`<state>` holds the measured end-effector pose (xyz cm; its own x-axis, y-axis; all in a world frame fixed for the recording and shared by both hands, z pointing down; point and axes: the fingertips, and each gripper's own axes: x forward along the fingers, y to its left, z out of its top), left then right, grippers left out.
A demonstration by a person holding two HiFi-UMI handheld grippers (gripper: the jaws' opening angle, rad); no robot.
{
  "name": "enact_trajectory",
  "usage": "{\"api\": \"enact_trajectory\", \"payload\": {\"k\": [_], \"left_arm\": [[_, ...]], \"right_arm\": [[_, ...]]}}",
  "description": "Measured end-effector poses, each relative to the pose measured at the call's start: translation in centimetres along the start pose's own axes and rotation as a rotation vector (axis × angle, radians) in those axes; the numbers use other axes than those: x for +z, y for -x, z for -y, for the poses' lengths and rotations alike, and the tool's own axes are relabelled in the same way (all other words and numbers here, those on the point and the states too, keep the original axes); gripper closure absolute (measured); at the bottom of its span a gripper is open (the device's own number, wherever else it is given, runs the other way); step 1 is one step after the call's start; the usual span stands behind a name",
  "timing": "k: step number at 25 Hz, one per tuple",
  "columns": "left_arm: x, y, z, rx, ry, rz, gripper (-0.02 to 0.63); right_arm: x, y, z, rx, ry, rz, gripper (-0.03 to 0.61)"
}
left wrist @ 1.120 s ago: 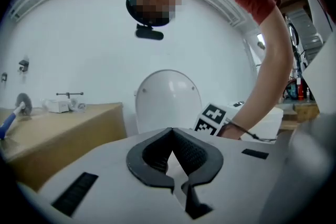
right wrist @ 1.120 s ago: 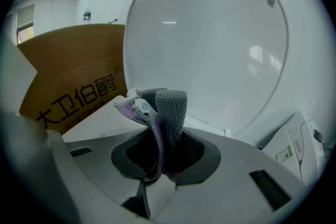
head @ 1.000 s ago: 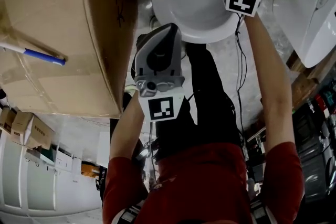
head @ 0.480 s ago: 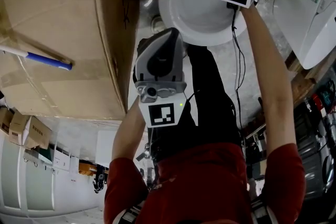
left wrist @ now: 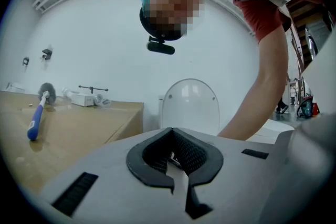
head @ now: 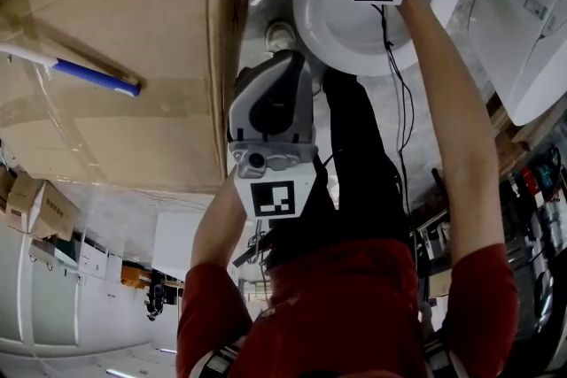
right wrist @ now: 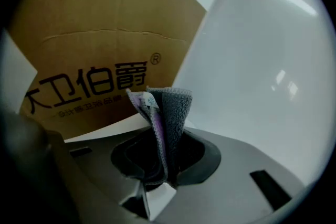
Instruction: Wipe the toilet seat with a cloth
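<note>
I'm holding the left gripper (left wrist: pixel 174 157) closed on nothing, level, just short of the toilet seat (head: pixel 347 57). Farther out, my right gripper (right wrist: pixel 157 168) is pinching the grey cloth (right wrist: pixel 167 118) (folded, poking upward) above the seat, facing the raised lid (right wrist: pixel 262 86).

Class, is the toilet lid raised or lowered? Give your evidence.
Raised: in the left gripper view the toilet lid stands upright, its oval face towards the camera.

In the head view the toilet (head: pixel 332 27) is cropped and the right tool (right wrist: pixel 157 178) hides its cloth (right wrist: pixel 169 113).
</note>
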<state>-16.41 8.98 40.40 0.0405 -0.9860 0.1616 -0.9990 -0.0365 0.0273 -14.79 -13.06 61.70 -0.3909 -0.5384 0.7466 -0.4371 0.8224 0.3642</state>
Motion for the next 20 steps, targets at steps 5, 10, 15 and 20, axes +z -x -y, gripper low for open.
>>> {"api": "enact_trajectory", "payload": {"k": [5,10,15,20], "left_arm": [[0.2,1.3,-0.4,0.021,0.019,0.009,0.601],[0.5,2.5,-0.2,0.023,0.024,0.004,0.601],[0.6,3.6,0.3,0.035,0.029,0.002,0.601],[0.8,5.1,0.9,0.052,0.029,0.005,0.601]], "right_arm": [[1.3,0.7,-5.0,0.141,0.246,0.045,0.499],[0.2,3.4,-10.7,0.239,0.328,0.077,0.499],[-1.8,6.8,-15.9,0.328,0.405,0.108,0.499],[-4.2,10.1,-19.2,0.39,0.41,0.133,0.499]]}}
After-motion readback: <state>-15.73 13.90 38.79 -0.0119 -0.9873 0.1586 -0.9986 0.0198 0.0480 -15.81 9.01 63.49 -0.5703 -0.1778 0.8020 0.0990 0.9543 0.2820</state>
